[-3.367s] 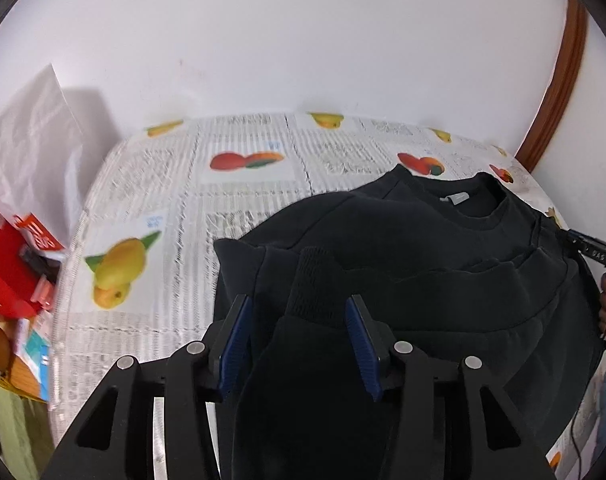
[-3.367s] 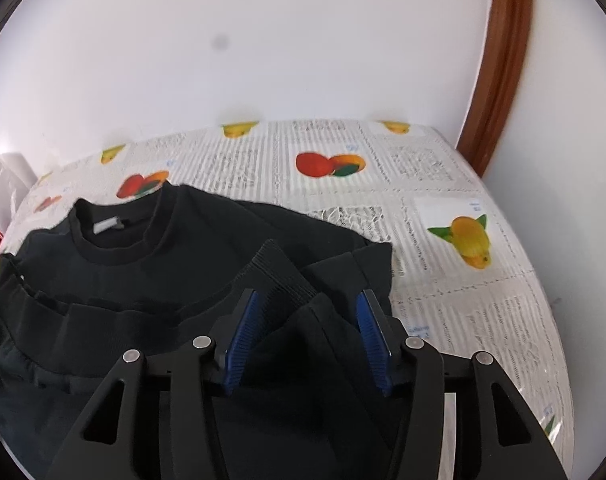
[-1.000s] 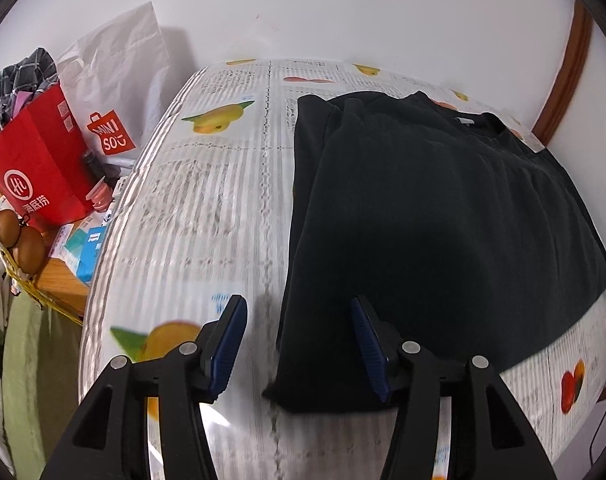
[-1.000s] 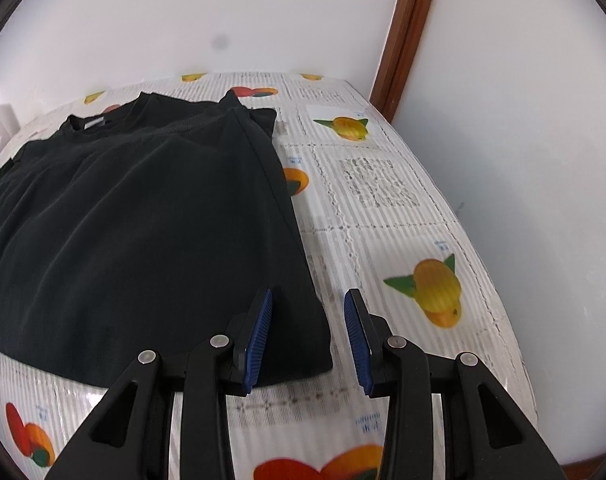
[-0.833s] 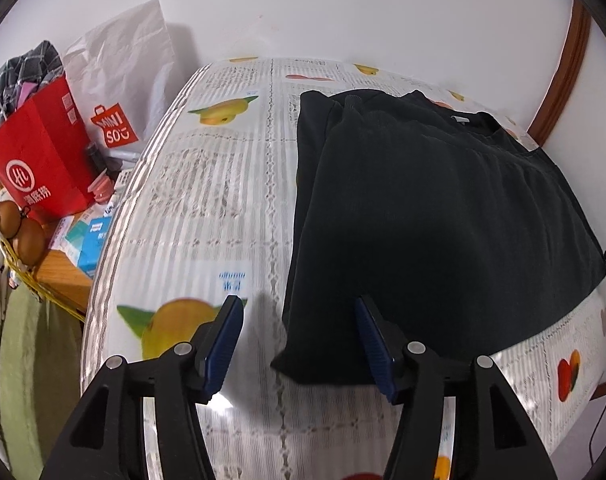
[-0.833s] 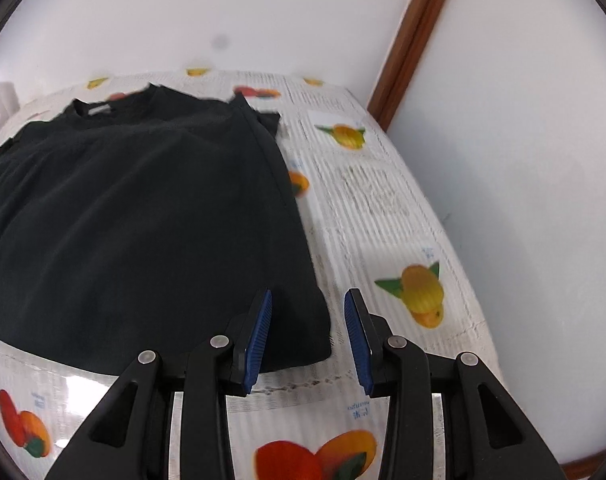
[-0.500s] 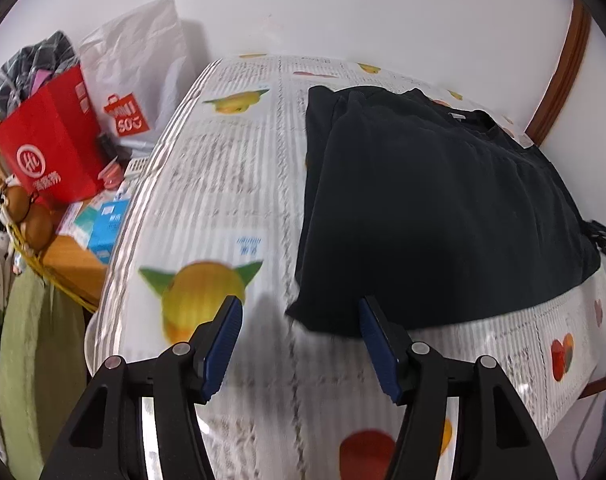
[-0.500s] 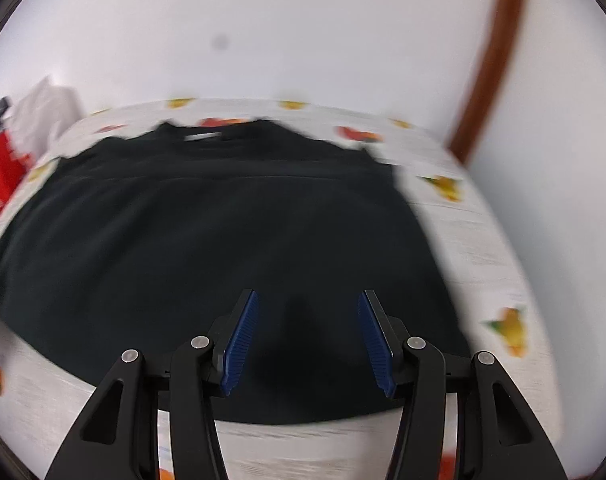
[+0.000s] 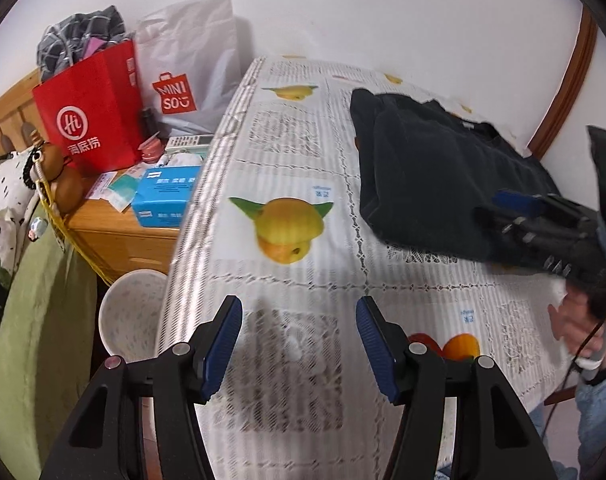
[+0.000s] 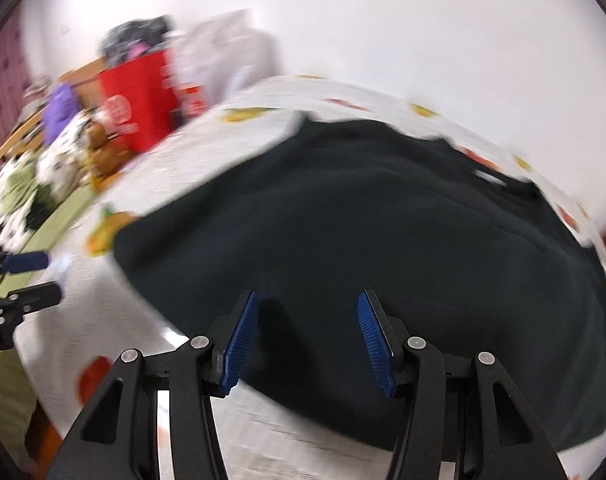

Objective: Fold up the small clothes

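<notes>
A black sweatshirt (image 9: 431, 176) lies flat on the fruit-print tablecloth (image 9: 295, 280), sleeves folded in, neck toward the wall; the right wrist view shows it blurred (image 10: 383, 232). My left gripper (image 9: 299, 344) is open and empty over bare cloth, well short of the sweatshirt's near left corner. My right gripper (image 10: 307, 340) is open and empty, over the sweatshirt's near hem. The right gripper also shows in the left wrist view (image 9: 543, 224), at the hem.
Left of the table stands a wooden nightstand (image 9: 115, 232) with a red bag (image 9: 91, 116), a white Miniso bag (image 9: 187, 72) and a blue box (image 9: 167, 196). A white bowl (image 9: 131, 312) sits below the table edge. A brown door frame (image 9: 567, 76) is at the far right.
Both grippers let go of the sweatshirt and pulled back toward the near edge. The left one drew back left over bare cloth; the right one swung left along the hem.
</notes>
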The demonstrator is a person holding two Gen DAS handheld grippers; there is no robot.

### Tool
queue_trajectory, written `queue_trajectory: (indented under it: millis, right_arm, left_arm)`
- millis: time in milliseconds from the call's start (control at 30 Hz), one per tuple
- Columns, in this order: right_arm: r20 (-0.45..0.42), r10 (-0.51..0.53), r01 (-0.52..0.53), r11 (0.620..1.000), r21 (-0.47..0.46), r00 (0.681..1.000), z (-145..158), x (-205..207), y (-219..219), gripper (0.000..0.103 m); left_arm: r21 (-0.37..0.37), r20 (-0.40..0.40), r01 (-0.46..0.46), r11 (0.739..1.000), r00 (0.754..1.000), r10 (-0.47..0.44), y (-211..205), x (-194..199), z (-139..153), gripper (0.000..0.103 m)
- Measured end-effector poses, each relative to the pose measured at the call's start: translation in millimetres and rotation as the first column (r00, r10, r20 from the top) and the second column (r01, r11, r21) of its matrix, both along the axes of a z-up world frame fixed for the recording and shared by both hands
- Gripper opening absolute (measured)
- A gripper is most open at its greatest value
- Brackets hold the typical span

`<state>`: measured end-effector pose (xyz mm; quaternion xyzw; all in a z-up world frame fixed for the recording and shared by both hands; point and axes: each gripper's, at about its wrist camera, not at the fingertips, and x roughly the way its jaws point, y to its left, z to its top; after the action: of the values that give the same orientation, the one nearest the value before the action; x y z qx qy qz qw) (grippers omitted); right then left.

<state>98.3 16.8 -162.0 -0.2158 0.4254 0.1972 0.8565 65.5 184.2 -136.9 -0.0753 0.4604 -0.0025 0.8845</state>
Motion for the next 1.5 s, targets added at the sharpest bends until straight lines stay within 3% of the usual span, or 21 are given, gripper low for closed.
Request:
queue_trajectory:
  millis: [100,233,400,500,633,733,800,833,900,967,1000,1167,1300,1500]
  right_arm:
    - [0.012,0.115,-0.114,0.991,-0.065,0.993,-13,-18,35,0.052]
    - [0.022,0.177,-0.173,0.976,-0.132,0.984,-27,-30,59,0.052]
    - [0.04,0.192,-0.183,0.968,-0.171,0.981,-36,-21,72,0.053]
    - [0.041,0.199,-0.188,0.965,-0.184,0.979,-37,-21,76,0.054]
    - [0.048,0.232,-0.221,0.96,-0.172,0.972,-37,-27,83,0.054]
    - [0.055,0.217,-0.203,0.96,-0.193,0.975,-49,-15,93,0.054]
    - [0.07,0.198,-0.185,0.97,-0.157,0.978,-50,-7,96,0.053]
    - [0.069,0.19,-0.179,0.973,-0.149,0.979,-51,-4,98,0.052]
    - [0.118,0.148,-0.128,0.979,-0.159,0.982,-51,4,97,0.022]
    - [0.107,0.133,-0.121,0.987,-0.105,0.985,-46,10,91,0.018]
    - [0.114,0.107,-0.104,0.994,-0.036,0.988,-33,12,82,0.017]
    - [0.237,-0.009,-0.031,0.986,0.164,0.972,29,16,34,0.017]
    - [0.295,-0.207,0.103,0.938,0.331,0.933,74,28,-43,0.016]
    - [0.24,-0.389,0.246,0.85,0.465,0.889,86,43,-136,0.016]
  left_arm:
    - [-0.016,0.025,-0.005,1.0,1.0,0.005,8,-8,3,0.057]
    - [-0.046,0.046,0.0,0.999,0.999,0.002,15,-14,5,0.057]
    - [-0.047,0.063,0.006,0.999,0.998,-0.003,20,-15,2,0.057]
    - [-0.085,0.059,0.012,0.996,0.998,-0.007,26,-15,-1,0.057]
    - [-0.099,0.057,0.022,0.995,0.998,-0.016,30,-14,-3,0.057]
    - [-0.103,0.055,0.022,0.994,0.998,-0.016,30,-11,-4,0.057]
    - [-0.106,0.054,0.03,0.994,0.998,-0.025,28,-11,-5,0.057]
    - [-0.103,0.052,0.036,0.994,0.998,-0.031,27,-10,-6,0.057]
    - [-0.098,0.044,0.043,0.994,0.998,-0.039,24,-8,-9,0.057]
    - [-0.095,0.041,0.051,0.994,0.998,-0.047,21,-4,-10,0.057]
    - [-0.093,0.041,0.059,0.994,0.998,-0.055,18,-2,-10,0.057]
    - [-0.079,0.053,0.096,0.992,0.994,-0.092,-6,15,-8,0.057]
    - [-0.061,0.074,0.157,0.986,0.986,-0.152,-39,33,-4,0.057]
    - [-0.106,0.119,0.3,0.948,0.95,-0.288,-105,55,6,0.059]
